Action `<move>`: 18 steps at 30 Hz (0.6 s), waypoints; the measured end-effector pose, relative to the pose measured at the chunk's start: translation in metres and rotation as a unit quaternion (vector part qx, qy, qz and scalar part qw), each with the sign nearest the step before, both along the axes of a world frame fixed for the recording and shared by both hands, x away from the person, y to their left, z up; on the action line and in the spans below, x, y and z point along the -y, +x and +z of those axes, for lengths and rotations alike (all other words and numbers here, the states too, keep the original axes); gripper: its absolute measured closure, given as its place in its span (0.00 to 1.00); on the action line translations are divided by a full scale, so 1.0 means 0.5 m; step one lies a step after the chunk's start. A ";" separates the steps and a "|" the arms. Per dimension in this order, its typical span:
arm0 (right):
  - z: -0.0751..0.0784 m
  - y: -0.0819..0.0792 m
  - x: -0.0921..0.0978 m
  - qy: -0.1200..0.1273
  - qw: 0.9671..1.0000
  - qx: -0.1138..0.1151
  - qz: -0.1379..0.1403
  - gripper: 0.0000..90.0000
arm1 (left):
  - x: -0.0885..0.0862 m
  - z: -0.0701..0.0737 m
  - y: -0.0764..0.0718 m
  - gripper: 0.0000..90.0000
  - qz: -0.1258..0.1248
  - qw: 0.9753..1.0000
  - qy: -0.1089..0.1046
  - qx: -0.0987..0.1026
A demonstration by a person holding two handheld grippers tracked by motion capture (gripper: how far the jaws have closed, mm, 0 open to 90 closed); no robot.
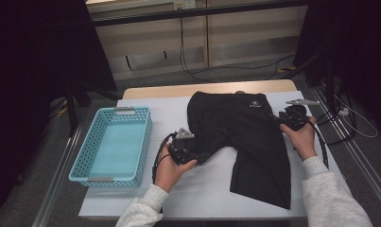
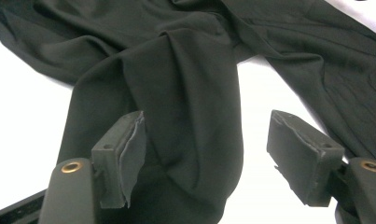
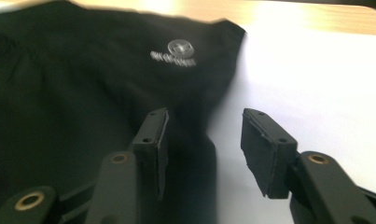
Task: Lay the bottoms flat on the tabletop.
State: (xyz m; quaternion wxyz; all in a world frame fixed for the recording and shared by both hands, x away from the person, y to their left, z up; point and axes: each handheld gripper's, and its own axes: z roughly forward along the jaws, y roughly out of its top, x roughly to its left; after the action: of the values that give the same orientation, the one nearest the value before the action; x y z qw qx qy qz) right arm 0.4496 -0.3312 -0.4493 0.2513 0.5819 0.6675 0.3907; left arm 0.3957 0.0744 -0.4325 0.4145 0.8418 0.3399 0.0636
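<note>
Blurring black shorts (image 3: 83, 93) beside wide-apart right claw (image 3: 204, 140), lower hem cut off.

A pair of shorts (image 1: 247, 137) lies on the right half of the table (image 1: 202, 189). A basket (image 1: 113, 144) sits on the left part of the table, well apart from them. The left gripper (image 1: 200, 156) is at the shorts' near-left edge, between basket and shorts; the right gripper (image 1: 279, 118) is at their far-right edge.
</note>
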 end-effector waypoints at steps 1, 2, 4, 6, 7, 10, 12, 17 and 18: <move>-0.001 0.005 -0.002 -0.004 1.000 -0.003 -0.002 0.71 | -0.003 0.000 -0.001 0.32 0.004 1.000 -0.002 0.001; -0.004 0.012 -0.004 -0.022 1.000 -0.009 -0.010 0.77 | -0.005 0.000 -0.001 0.32 0.005 1.000 -0.002 0.001; -0.012 0.018 0.002 -0.020 1.000 -0.017 0.002 1.00 | -0.008 0.000 -0.002 0.32 0.007 1.000 -0.002 0.001; -0.026 0.025 0.017 -0.028 0.999 -0.030 0.000 1.00 | -0.007 -0.002 -0.004 0.33 0.005 1.000 -0.004 -0.002; -0.031 0.026 0.025 -0.031 0.999 -0.032 -0.009 1.00 | -0.005 -0.003 -0.005 0.33 0.005 1.000 -0.004 -0.004; -0.037 0.027 0.038 -0.029 0.999 -0.033 -0.010 0.89 | -0.004 -0.002 -0.006 0.33 0.000 1.000 -0.002 -0.003; -0.033 0.019 0.034 -0.056 0.998 -0.023 -0.021 0.78 | -0.001 -0.001 -0.006 0.32 0.001 1.000 -0.005 0.002; -0.024 -0.011 0.030 -0.067 0.997 -0.031 -0.027 0.53 | 0.008 -0.001 -0.005 0.29 -0.010 1.000 0.001 0.007; -0.021 -0.018 0.028 -0.053 0.998 -0.029 -0.024 0.46 | 0.008 0.000 -0.004 0.28 -0.011 1.000 0.003 0.009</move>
State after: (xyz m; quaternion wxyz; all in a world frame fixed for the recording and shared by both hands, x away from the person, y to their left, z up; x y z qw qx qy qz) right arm 0.4404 -0.3452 -0.4597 0.2717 0.5949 0.6801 0.3313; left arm 0.3936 0.0703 -0.4325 0.4160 0.8461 0.3263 0.0677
